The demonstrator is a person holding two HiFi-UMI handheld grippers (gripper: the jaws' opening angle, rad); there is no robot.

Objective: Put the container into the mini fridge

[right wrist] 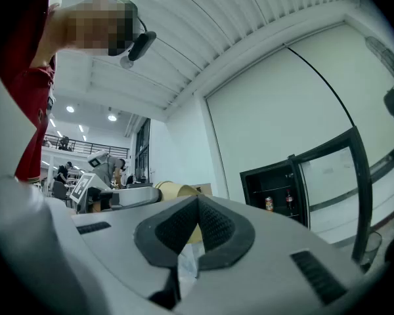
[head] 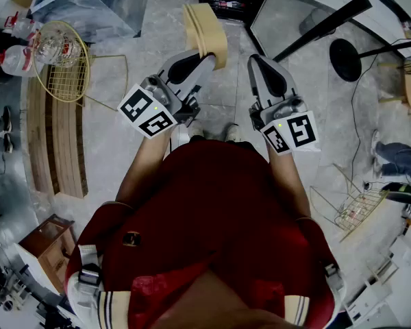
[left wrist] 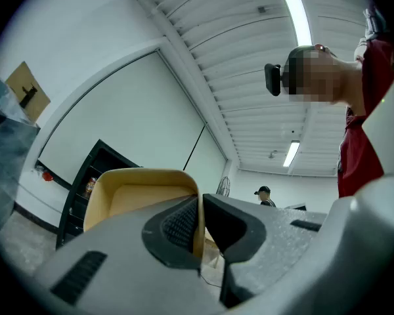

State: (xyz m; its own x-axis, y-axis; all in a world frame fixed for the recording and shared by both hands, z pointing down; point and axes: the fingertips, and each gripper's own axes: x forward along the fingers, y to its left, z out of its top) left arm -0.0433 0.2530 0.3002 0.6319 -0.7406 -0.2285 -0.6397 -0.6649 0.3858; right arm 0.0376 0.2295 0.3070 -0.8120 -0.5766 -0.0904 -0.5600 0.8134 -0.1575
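Container (left wrist: 141, 195) is clamped in left claw (left wrist: 200, 223); right claw (right wrist: 197, 218) is pressed together, empty; open fridge (right wrist: 276, 199), far ahead, is not yet reached.

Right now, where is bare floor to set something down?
Bare grey tile lies between the yellow wire basket and the tan plastic container, and between the right hand-held gripper and the round black stand base. The left side, by the wooden slatted bench, is crowded.
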